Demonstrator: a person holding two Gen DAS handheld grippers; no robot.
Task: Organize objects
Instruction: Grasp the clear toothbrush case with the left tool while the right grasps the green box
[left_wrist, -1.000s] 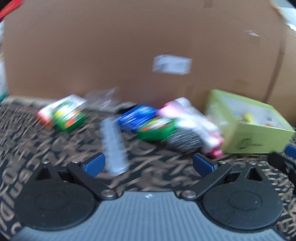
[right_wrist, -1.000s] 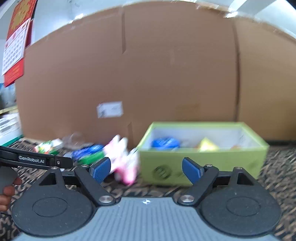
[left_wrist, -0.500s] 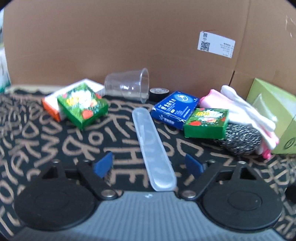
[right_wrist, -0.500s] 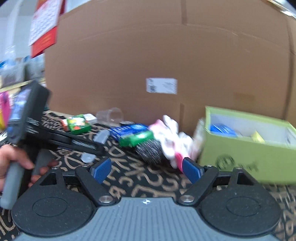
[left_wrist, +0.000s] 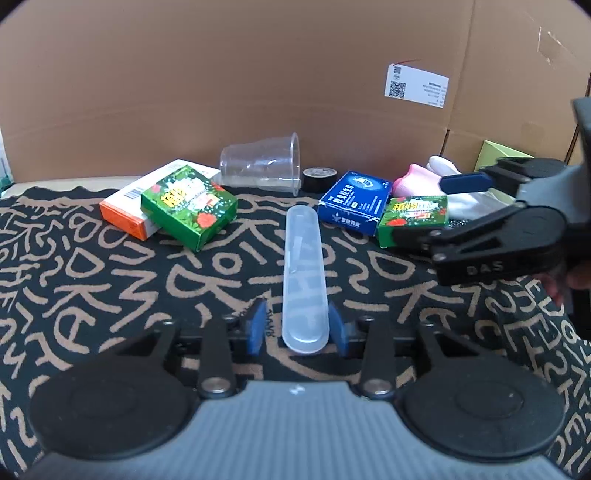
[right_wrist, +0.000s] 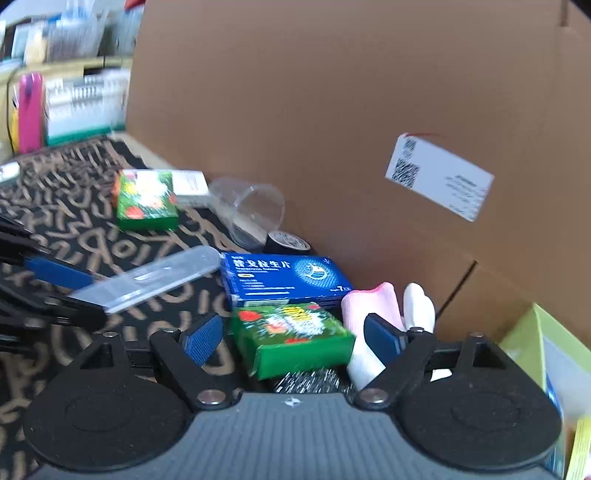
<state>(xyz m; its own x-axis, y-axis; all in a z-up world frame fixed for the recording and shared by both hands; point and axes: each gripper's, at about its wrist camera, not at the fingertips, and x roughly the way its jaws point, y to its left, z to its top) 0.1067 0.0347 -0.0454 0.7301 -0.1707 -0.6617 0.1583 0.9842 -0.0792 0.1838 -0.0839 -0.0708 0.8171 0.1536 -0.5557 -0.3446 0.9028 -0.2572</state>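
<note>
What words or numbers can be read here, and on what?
"DAS": on the right gripper, on its black body.
"7": on the blue box.
Chinese title on the blue box: too blurred to quote.
Green boxes, white label with QR codes, orange box: print too small.

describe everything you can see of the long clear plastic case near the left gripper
The long clear plastic case is a narrow, frosted translucent capsule with rounded ends, apparently plastic, and the cloth's lettering shows through it. It lies flat on the patterned tablecloth, running lengthwise away from the left gripper. Its near end sits between the blue pads: the right pad looks against it, the left stands slightly off. Its far end lies close to the blue box; contact is unclear.
</note>
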